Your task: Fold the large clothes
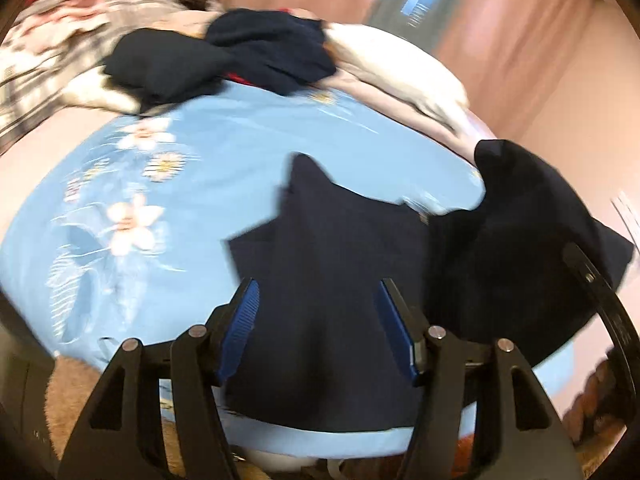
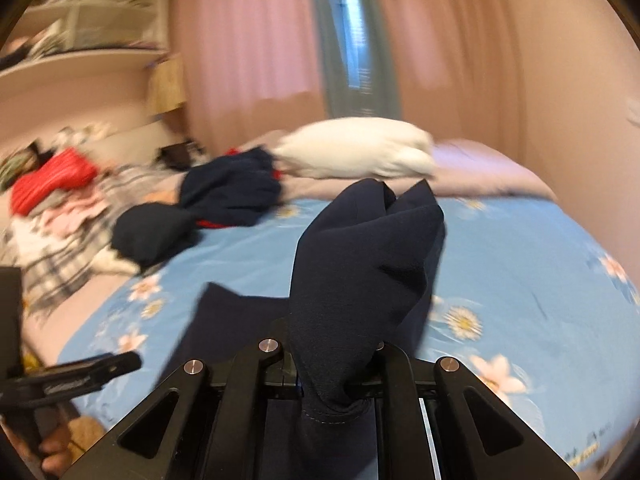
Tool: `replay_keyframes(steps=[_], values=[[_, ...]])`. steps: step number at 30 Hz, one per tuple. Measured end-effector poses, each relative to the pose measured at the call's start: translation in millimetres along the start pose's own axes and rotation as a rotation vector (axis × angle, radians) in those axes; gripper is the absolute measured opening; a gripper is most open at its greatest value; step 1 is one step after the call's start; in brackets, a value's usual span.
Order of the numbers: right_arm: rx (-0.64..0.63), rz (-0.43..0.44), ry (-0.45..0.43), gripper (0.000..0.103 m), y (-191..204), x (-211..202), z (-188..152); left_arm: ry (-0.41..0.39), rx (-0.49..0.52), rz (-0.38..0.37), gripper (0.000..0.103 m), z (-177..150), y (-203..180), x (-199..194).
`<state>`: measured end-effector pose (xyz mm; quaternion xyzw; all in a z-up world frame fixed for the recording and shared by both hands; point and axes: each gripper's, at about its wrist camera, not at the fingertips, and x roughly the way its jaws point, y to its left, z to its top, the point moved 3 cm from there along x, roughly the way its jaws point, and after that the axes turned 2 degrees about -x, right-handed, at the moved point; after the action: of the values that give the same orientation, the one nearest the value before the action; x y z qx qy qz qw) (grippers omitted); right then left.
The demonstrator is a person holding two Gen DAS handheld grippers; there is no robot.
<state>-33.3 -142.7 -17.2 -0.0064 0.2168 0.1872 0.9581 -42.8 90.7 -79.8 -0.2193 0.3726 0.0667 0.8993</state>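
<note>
My right hand-held gripper (image 2: 334,376) is clamped on a bunched fold of the navy garment (image 2: 368,256), lifted over the blue flowered bedsheet (image 2: 520,264). My left hand-held gripper (image 1: 316,320) stands open, blue pads (image 1: 244,312) on both sides of the same cloth (image 1: 320,280), whose near part lies on the sheet (image 1: 192,184). Only the right view shows the shelves (image 2: 92,12) far left. Two more dark garments (image 2: 224,200) lie at the far side, beside one white pillow (image 2: 360,152).
</note>
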Motion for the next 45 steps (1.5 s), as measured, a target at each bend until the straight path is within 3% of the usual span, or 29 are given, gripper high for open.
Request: replay_keyframes(steps=[5,10,15,21,28,31,32,33,35,39,45], values=[[-0.125,0.125,0.051,0.012,63,20,-12,-0.034,-0.062,0.067,0.061,8,29,-4],[-0.209,0.251,0.185,0.012,115,51,-51,-0.026,-0.085,0.110,0.061,8,48,-7],[-0.236,0.323,0.328,0.012,132,68,-84,-0.011,-0.105,0.116,0.061,9,61,2],[-0.187,0.363,0.446,0.012,125,83,-106,0.017,-0.092,0.106,0.061,6,59,10],[-0.177,0.368,0.437,0.015,116,67,-101,0.035,-0.063,0.085,0.061,6,48,11],[-0.174,0.369,0.434,0.032,115,62,-99,0.025,-0.043,0.068,0.062,8,39,6],[-0.166,0.372,0.428,0.043,112,57,-97,0.021,-0.035,0.065,0.063,9,36,4],[-0.157,0.373,0.419,0.048,109,52,-96,0.019,-0.028,0.064,0.064,10,33,3],[-0.144,0.370,0.406,0.049,103,45,-93,0.014,-0.009,0.055,0.065,11,26,2],[-0.115,0.335,0.383,0.065,89,35,-88,0.036,0.026,0.032,0.066,10,13,6],[-0.054,0.314,0.361,0.067,70,27,-84,0.049,0.065,0.051,0.066,10,2,10]])
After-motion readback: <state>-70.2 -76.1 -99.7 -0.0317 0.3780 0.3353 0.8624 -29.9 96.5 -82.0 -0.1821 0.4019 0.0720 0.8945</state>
